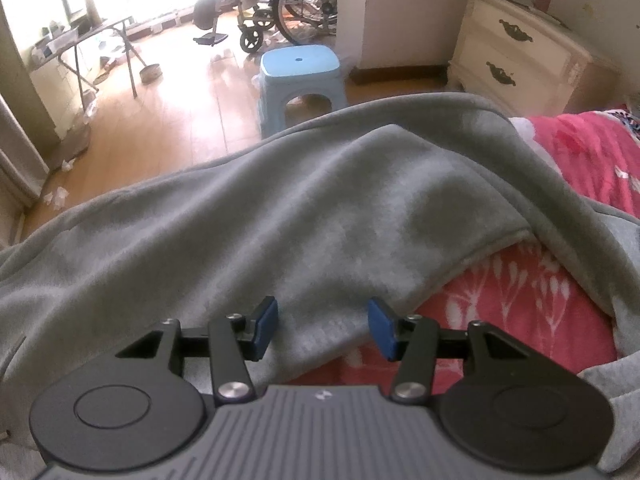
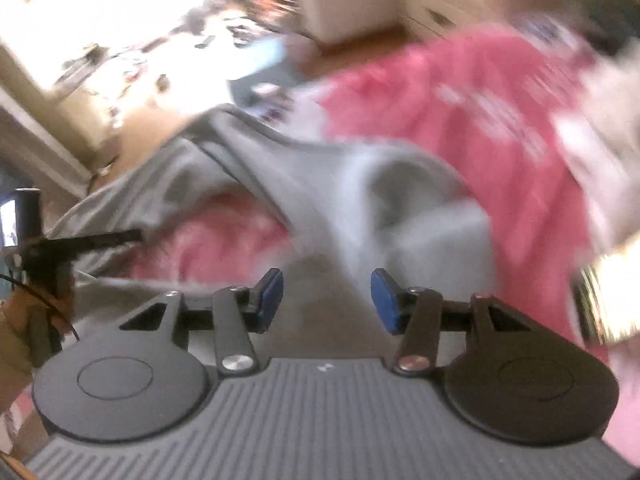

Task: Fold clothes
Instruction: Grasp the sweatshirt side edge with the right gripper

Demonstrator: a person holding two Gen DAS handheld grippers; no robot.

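Lying beneath both grippers' wide, empty jaws, grey garment [image 1: 280,208] on pink bedspread [image 1: 520,300].

A light blue plastic stool [image 1: 301,80] stands on the wooden floor [image 1: 180,120] just beyond the edge of the bed. Behind it, near a white wall, a wheelchair [image 1: 288,4] is parked with one large spoked wheel facing the room. To the left stands a folding table [image 1: 80,38] on thin metal legs, its top crowded with small items too washed out by the bright window light to tell apart. Scraps of crumpled paper [image 1: 56,196] lie on the floor by the wall. At the right stands a cream nightstand [image 1: 516,56] with two drawers and dark handles. A pink bedspread [image 1: 500,300] with white plant patterns covers the bed; the right wrist view shows it too, blurred.
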